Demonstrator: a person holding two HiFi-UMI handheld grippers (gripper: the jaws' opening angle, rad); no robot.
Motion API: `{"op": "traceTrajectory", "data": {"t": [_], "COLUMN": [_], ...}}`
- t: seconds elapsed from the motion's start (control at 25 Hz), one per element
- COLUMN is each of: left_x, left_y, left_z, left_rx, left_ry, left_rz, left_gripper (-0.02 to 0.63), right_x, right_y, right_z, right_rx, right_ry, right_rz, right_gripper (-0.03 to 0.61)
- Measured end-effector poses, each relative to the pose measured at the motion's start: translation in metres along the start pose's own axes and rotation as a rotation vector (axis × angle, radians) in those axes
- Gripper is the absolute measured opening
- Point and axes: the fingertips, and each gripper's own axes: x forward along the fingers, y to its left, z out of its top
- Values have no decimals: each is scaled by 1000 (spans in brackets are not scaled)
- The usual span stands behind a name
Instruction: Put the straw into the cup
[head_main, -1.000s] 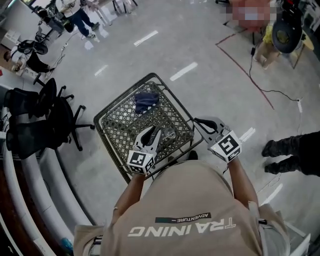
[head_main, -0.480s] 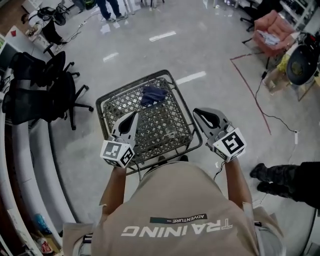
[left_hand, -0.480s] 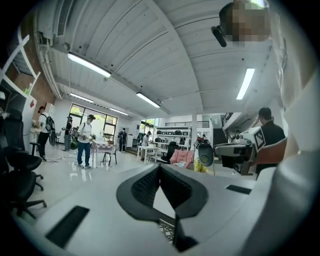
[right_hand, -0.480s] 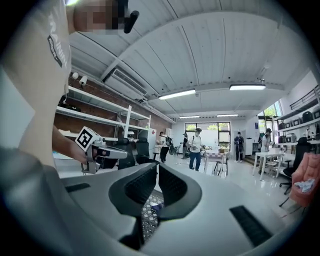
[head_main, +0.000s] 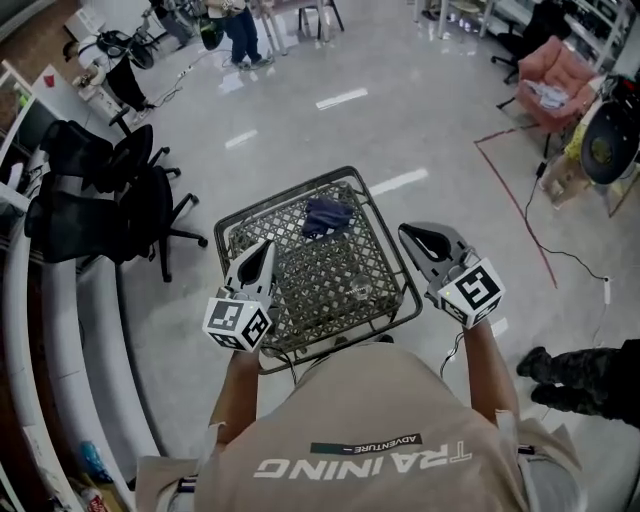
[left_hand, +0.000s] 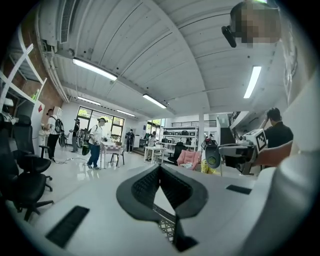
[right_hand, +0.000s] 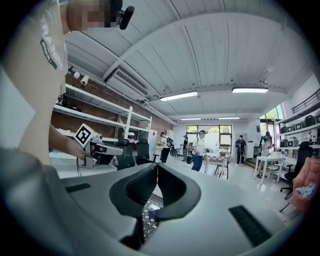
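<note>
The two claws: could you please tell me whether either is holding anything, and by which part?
Nothing is held: the left claw and the right claw are both shut and empty.

Counted on inspection: one mesh basket (head_main: 285, 196), one blue cloth (head_main: 327, 216), one clear cup (head_main: 358, 290) — and two grippers: left gripper (head_main: 267, 246), right gripper (head_main: 411, 233).

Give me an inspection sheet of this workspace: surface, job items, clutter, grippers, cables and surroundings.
Surface: wire mesh basket standing on a glossy floor.
Job's things: clear cup-like thing in the basket; no straw seen.
Clutter: dark blue cloth in the basket.
Grippers: left gripper and right gripper both shut, empty, over the basket's near side.
Cables: black cable on the floor at right.
Surroundings: office chairs, pink armchair, people far off.
</note>
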Motion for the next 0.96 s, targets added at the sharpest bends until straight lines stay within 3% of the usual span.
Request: {"op": "traceTrajectory", "data": {"t": [0.2,0.4,0.56,0.96], "left_x": [13,10,13,17], "left_y": [-10,-12,-14,-13], "left_z": [-9,1,-3,-14], "left_rx": [-22,-1,-30,-31], "left_ry": [-2,15,14,21], "left_rz": [-39,-66,-68,-105], "left_gripper": [17,17,17,17], "right_x": [-5,-7,-13,-2], "right_y": [-12,-6,-9,6], "right_z": [-12,-22,-28,-47], "right_rx": [14,-41,30,28], "right_ry": [-11,31,23,40], "right_rz": [-8,-8,-44,-36], "right_gripper": [20,18,18,18]}}
